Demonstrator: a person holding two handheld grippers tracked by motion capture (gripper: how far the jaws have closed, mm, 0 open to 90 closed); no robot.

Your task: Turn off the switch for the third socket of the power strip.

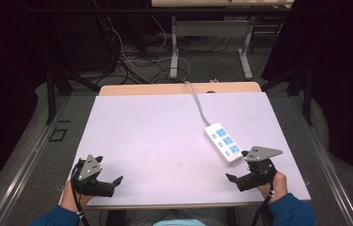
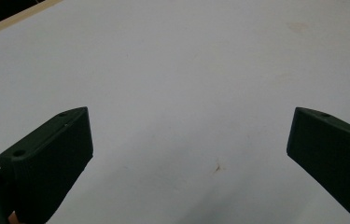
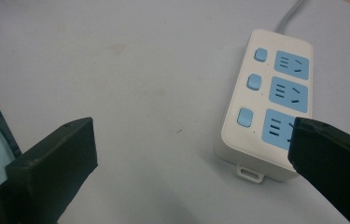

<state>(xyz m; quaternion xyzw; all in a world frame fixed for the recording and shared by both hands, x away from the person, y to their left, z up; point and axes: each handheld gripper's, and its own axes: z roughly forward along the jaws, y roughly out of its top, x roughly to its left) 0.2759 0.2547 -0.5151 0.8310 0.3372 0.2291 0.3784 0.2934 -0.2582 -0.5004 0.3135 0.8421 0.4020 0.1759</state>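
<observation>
White table [image 1: 155, 136], dark room behind. Right gripper [image 1: 244, 168] at near right corner, jaws wide apart, empty, just beside power strip [image 1: 224, 143] lying toward right edge, cord [image 1: 197, 101] running to far edge. Left gripper [image 1: 107, 176] at near left corner, jaws apart, empty. Judgement: strip untouched, work barely begun.
</observation>
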